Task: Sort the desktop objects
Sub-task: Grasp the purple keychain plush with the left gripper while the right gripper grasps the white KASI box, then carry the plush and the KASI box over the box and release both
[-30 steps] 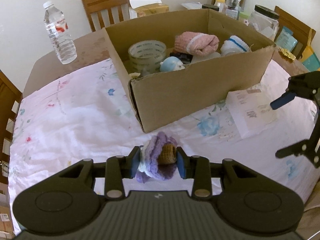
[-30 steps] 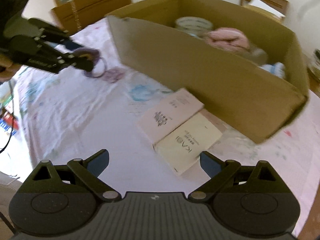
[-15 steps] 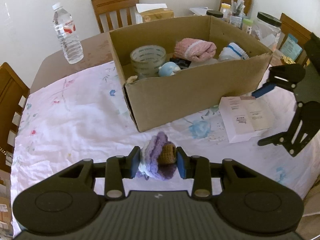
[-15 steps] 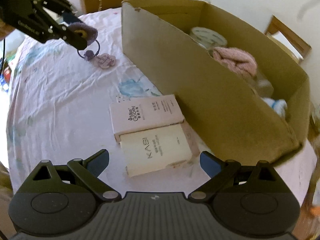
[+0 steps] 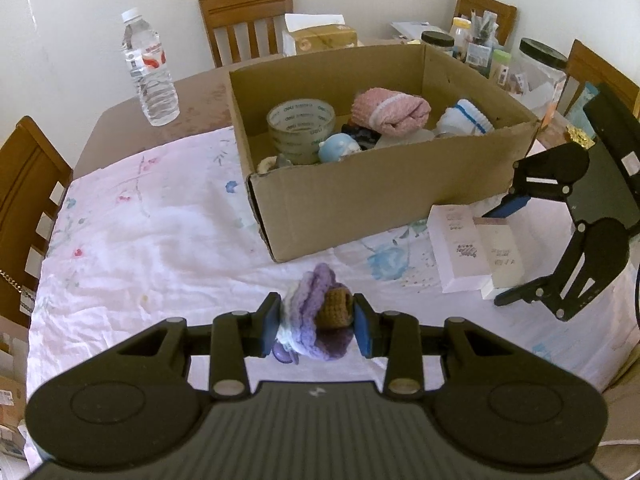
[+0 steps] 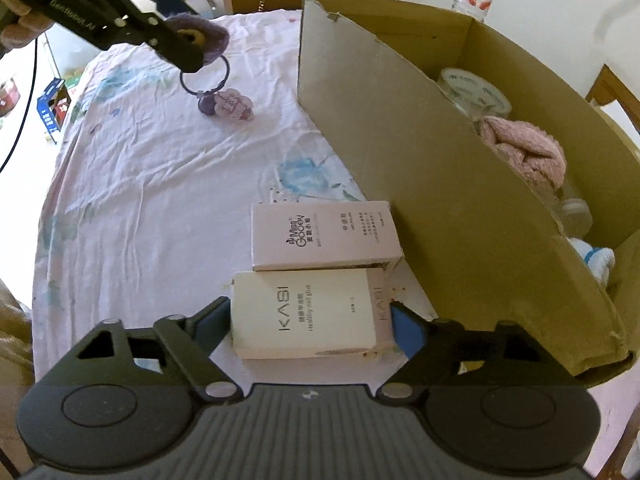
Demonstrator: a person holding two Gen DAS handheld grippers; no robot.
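My left gripper [image 5: 316, 324] is shut on a purple and brown crochet keychain [image 5: 320, 312], held above the flowered cloth in front of the cardboard box [image 5: 380, 200]. In the right wrist view its ring and pink charm [image 6: 232, 106] dangle down to the cloth. Two small cartons lie side by side by the box wall: a pink one [image 6: 324, 236] and a cream KASI one [image 6: 304, 316]. My right gripper [image 6: 312, 316] is closing on the cream carton, with its blue pads [image 6: 404, 324] against the carton's two short ends.
The cardboard box holds a tape roll [image 5: 300, 128], a pink towel [image 5: 390, 110], a white and blue sock and a small blue figure. A water bottle [image 5: 150, 80] stands at the back left. Jars [image 5: 540, 68] and wooden chairs ring the table.
The right gripper rolled, came down over the cream carton and narrowed its jaws from wide open onto it. The left gripper rose a little with the keychain still held.
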